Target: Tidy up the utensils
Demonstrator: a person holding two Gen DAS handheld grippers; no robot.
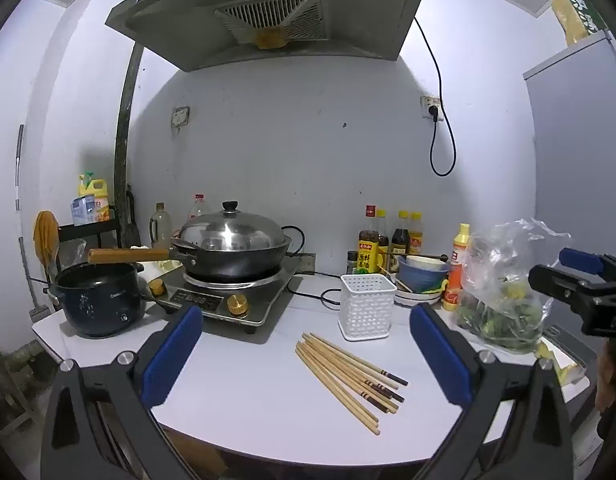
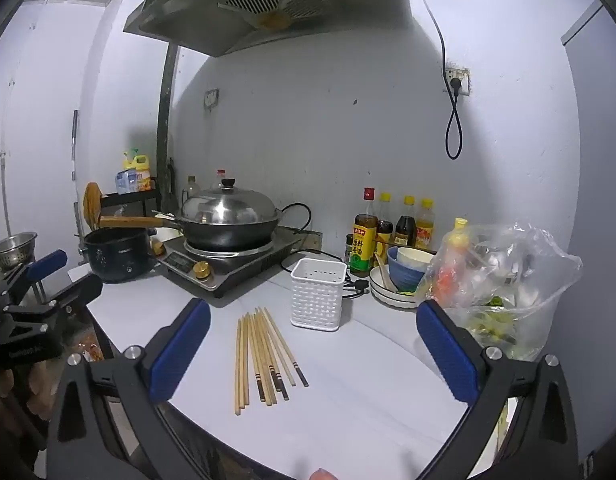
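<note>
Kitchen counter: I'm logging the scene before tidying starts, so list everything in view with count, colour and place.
chopsticks: about ten, light wood with dark banded ends, loose pile at counter front
utensil holder: one, white, perforated, behind the chopsticks
wok: one, black with steel lid, on the induction cooker
electric pot: one, dark blue, left of the cooker
sauce bottles: several, yellow and red caps, against the wall
bowls: blue and white, stacked on plates
plastic bag: one, clear, holding greens, right
left tool: blue pads, open
right tool: blue pads, open
</note>
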